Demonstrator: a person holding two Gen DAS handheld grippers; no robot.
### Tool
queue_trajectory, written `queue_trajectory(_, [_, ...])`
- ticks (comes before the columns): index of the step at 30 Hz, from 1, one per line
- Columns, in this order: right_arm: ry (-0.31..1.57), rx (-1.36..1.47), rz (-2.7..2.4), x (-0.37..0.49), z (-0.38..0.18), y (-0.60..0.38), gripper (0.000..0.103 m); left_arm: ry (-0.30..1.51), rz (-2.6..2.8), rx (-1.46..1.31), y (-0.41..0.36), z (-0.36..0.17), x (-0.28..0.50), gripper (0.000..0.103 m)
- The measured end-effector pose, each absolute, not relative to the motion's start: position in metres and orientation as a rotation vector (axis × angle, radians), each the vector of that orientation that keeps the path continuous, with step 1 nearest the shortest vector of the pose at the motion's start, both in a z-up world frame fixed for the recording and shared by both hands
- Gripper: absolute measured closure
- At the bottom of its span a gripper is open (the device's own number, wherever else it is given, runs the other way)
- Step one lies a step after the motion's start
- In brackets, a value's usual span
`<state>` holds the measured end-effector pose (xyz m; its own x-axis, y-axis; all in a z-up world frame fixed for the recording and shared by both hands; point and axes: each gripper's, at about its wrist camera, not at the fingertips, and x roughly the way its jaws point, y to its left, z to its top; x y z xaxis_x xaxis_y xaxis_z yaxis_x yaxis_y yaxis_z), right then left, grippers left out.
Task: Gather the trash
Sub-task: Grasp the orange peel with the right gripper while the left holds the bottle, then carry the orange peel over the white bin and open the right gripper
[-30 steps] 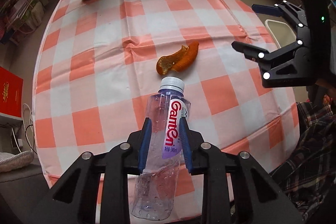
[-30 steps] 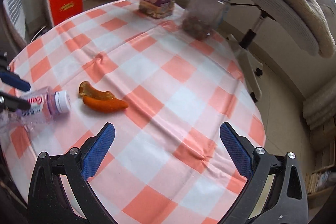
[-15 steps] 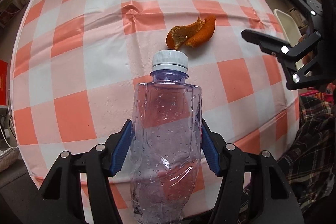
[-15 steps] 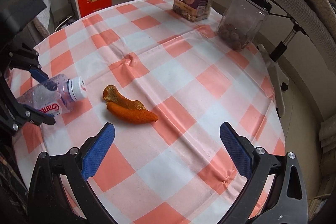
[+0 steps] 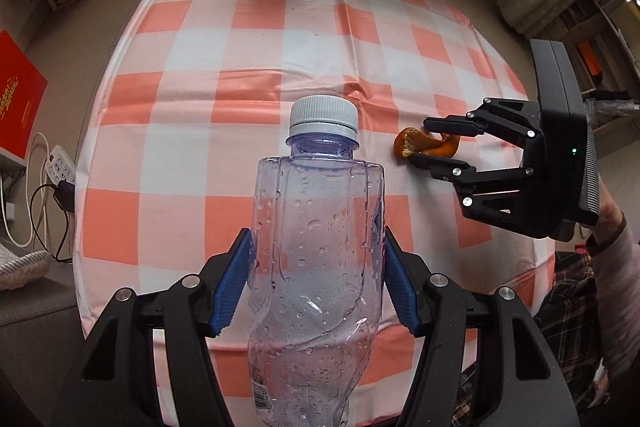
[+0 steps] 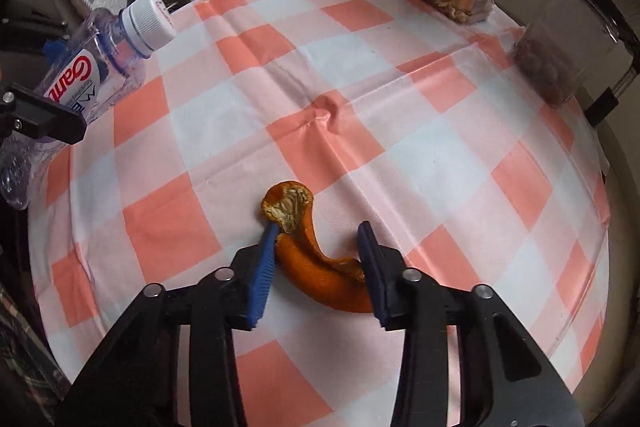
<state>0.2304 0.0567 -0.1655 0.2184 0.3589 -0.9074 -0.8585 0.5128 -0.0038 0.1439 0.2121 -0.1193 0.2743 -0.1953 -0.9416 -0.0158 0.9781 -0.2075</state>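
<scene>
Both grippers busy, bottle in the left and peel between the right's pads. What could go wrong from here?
1. The right gripper is closing on the curved orange peel, which lies slantwise; it may twist out or pinch the tablecloth.
2. The left gripper holds the crumpled bottle low on its wet, dented body; it could slip or tilt.

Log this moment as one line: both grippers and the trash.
left gripper: shut on bottle, lifted | right gripper: closing around peel on table | trash left: peel
</scene>
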Motion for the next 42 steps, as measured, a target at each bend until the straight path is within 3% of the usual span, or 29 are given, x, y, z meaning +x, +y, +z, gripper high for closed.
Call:
queue_trajectory(6, [1.037, -0.460, 0.801, 0.249, -0.157, 0.050, 0.086, 1.207, -0.067, -0.241, 0.226, -0.110, 0.159, 0.042])
queue_trajectory(26, [0.867, -0.073, 0.543, 0.256, -0.083, 0.000, 0.090, 0.868, 0.107, -0.295, 0.211, -0.057, 0.167, 0.041])
queue_trajectory(42, [0.746, 0.067, 0.436, 0.245, -0.034, -0.075, 0.091, 0.788, 0.100, -0.270, 0.158, -0.048, 0.173, 0.041])
